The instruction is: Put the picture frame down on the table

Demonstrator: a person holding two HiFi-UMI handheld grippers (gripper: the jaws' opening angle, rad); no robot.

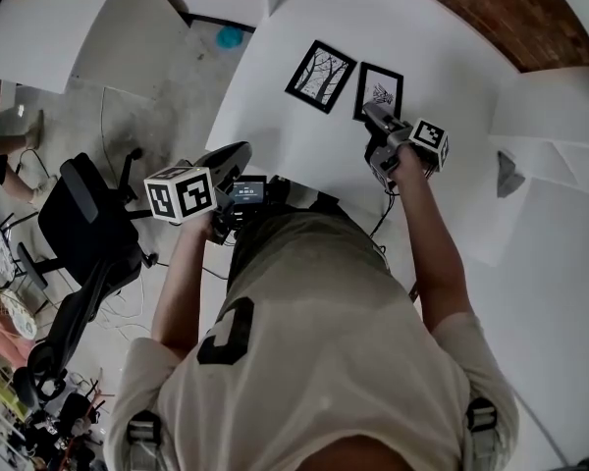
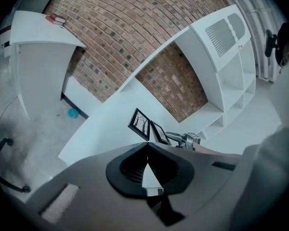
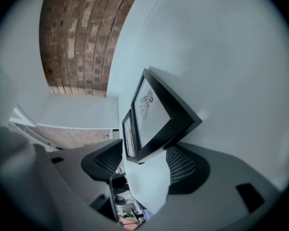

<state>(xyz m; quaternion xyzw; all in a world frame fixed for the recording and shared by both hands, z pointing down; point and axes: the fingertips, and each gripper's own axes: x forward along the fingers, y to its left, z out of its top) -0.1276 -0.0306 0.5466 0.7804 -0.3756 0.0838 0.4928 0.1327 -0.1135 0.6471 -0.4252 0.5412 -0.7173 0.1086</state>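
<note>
A small black picture frame [image 1: 379,90] with a zebra-like print is on the white table [image 1: 412,27], its near edge raised between the jaws of my right gripper [image 1: 371,113]. In the right gripper view the frame [image 3: 156,114] tilts up from the table [image 3: 231,57], and my right gripper [image 3: 144,153] is shut on its lower edge. My left gripper [image 1: 234,157] hangs at the table's near left edge, shut and empty. Its view shows my left gripper [image 2: 148,144] with its tips meeting, and the frame [image 2: 160,133] far ahead.
A second, larger black frame [image 1: 320,75] with a tree print lies flat just left of the held one. A black office chair [image 1: 88,234] stands on the floor at the left, and a teal object [image 1: 230,37] lies beyond it. White shelving [image 2: 231,71] and a brick wall stand behind.
</note>
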